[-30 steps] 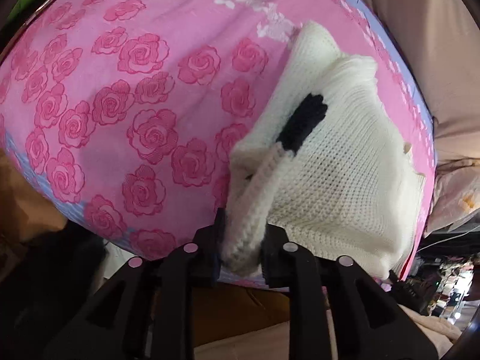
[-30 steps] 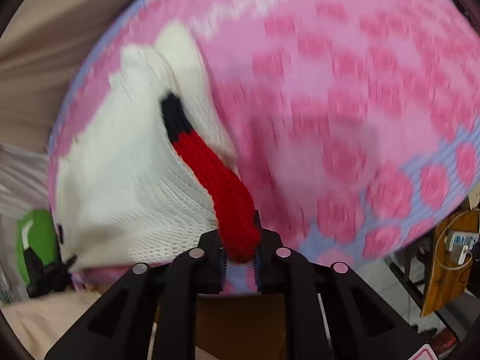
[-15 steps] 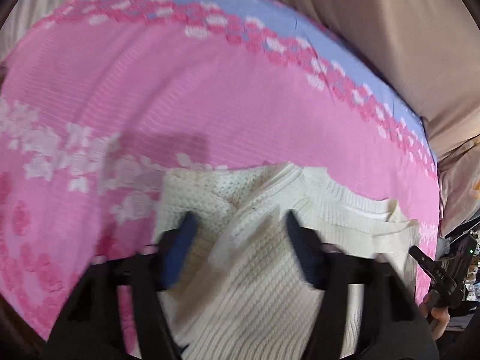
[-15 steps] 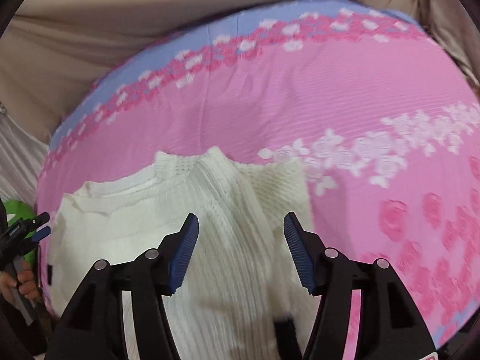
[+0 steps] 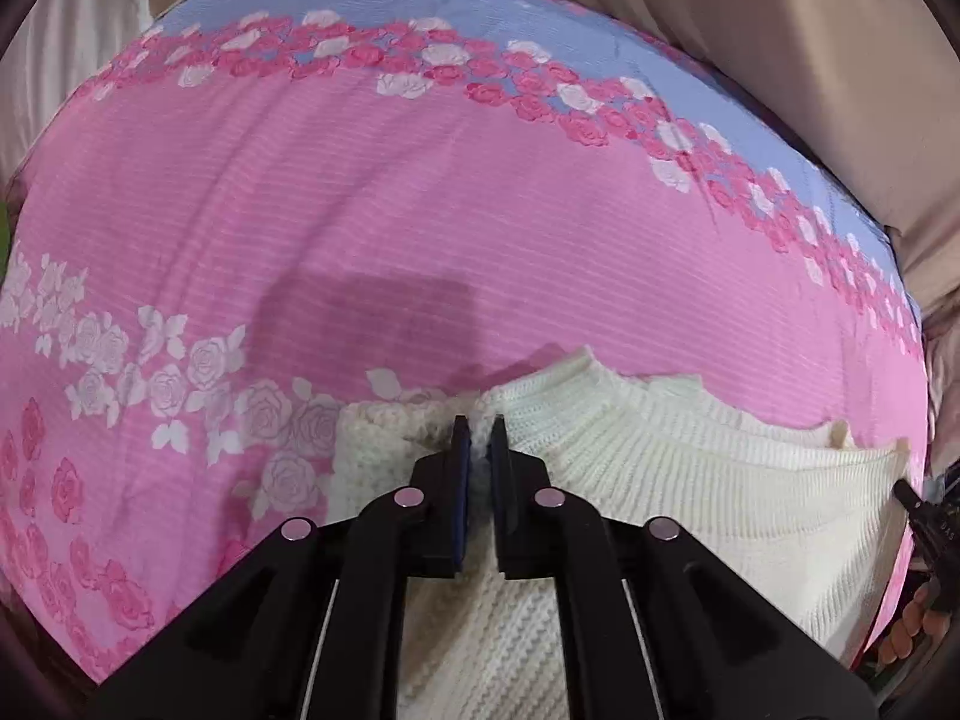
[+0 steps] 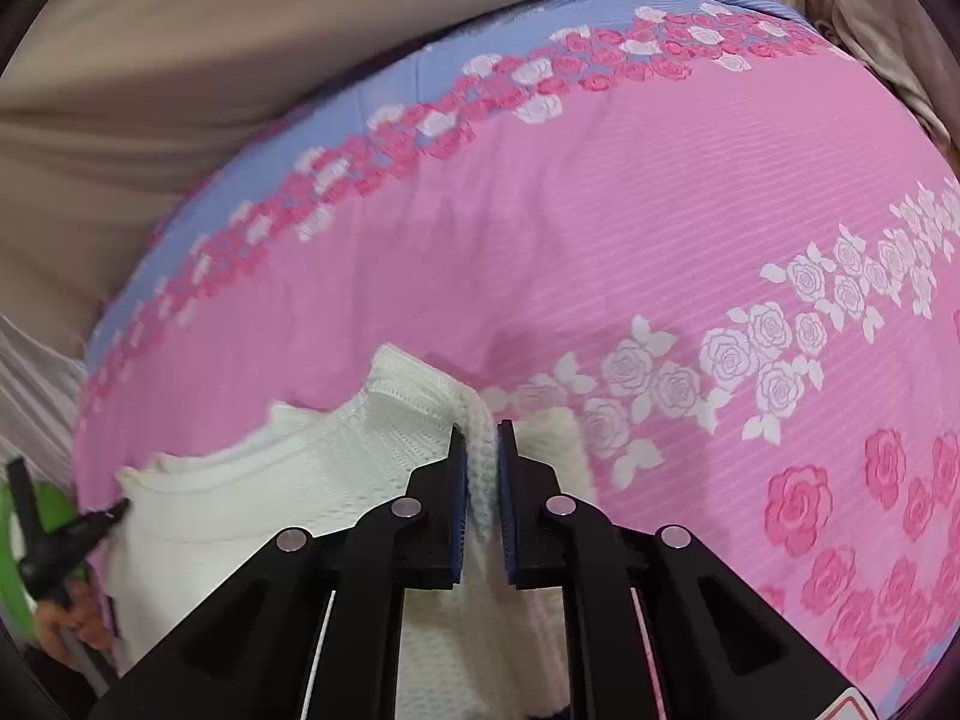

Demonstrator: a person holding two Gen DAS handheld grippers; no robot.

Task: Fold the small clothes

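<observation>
you have a cream knit sweater (image 5: pixel 690 480) lying on the pink rose bedspread (image 5: pixel 420 210), near its front edge. your left gripper (image 5: pixel 478 441) is nearly closed, pinching a thin ridge of knit by the collar. your right gripper (image 6: pixel 480 450) is clamped on a thicker rolled fold of the same sweater (image 6: pixel 270 510). it looks soft, light and stretchy, so it should sag and drag rather than hold shape. grip doubled fabric at the ribbed edges, not a single loose layer, and lift both sides evenly.
</observation>
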